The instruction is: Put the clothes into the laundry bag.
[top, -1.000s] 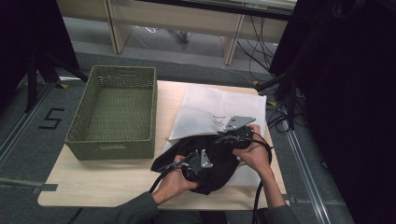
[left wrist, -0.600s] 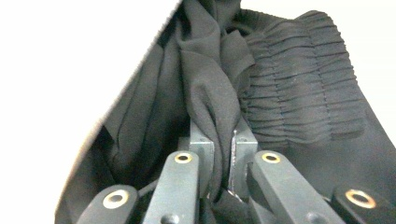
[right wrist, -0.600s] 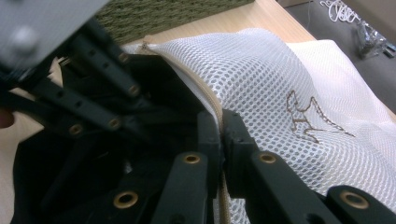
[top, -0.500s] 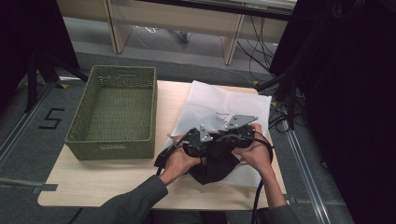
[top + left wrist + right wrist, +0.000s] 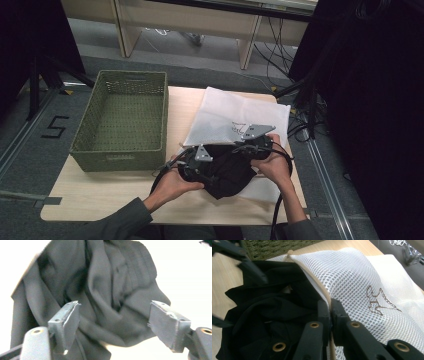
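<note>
The work in hand appears to be stuffing a black garment (image 5: 227,172) into a white mesh laundry bag (image 5: 235,112) that lies on the table (image 5: 100,192), and it looks roughly midway. The right gripper (image 5: 330,306) is clamped shut on the zippered edge of the bag's opening, holding the mouth up so the cloth can go in; in the right gripper view the dark fabric bunches just inside and against that edge. The left gripper (image 5: 113,320) stands with its jaws wide apart; they have just been opening, and the crumpled garment lies beyond and between them without either pad pressing on it, so it seems to have let go after a push. From the high view, a good part of the garment still spills out of the bag toward the person's side, between the two hands, while the far part of the bag lies flat and looks unfilled. Left to do, as I judge it: regrasp the loose cloth, feed the rest past the zipper, then probably close the bag. The green woven basket (image 5: 122,120) beside it stands empty, perhaps the final destination.
</note>
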Demonstrator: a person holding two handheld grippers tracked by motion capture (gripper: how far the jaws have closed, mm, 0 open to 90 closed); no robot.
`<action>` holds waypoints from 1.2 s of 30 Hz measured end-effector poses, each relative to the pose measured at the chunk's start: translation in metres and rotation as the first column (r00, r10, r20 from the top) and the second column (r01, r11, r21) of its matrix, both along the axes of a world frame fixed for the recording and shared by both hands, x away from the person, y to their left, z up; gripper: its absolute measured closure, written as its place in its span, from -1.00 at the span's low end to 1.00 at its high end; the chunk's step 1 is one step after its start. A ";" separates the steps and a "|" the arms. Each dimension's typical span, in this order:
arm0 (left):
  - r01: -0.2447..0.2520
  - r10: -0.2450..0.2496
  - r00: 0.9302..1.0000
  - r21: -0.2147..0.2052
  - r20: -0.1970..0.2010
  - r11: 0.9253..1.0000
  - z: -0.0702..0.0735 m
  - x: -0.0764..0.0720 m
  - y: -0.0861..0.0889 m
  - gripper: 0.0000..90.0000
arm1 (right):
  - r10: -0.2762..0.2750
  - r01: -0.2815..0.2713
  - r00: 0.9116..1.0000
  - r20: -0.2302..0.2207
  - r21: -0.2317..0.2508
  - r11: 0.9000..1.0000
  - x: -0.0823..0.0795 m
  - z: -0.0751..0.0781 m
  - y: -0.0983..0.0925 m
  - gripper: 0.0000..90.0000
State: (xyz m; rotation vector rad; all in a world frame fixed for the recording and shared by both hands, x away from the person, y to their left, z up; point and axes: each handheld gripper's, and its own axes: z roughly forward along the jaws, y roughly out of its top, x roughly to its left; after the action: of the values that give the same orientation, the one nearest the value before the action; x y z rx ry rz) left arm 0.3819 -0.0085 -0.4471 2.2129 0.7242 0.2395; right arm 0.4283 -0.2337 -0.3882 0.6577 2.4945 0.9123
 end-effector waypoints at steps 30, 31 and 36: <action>-0.044 0.040 0.994 0.029 0.106 0.999 -0.008 0.054 -0.054 0.87 | 0.007 -0.007 1.000 -0.004 0.010 1.000 0.000 0.004 0.000 0.96; -0.044 0.040 0.994 0.029 0.106 0.999 -0.008 0.054 -0.054 0.86 | 0.007 -0.007 1.000 -0.004 0.010 1.000 0.000 0.004 0.000 0.96; -0.034 0.032 0.999 0.042 0.033 0.999 -0.024 0.059 -0.054 0.53 | -0.004 0.004 1.000 -0.009 0.002 1.000 0.001 0.000 -0.006 0.96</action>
State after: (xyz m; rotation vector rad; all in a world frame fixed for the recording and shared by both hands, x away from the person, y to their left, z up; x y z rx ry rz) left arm 0.4412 -0.0620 -0.4711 2.2329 0.7445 0.3093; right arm 0.4298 -0.2394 -0.3879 0.6683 2.4995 0.9129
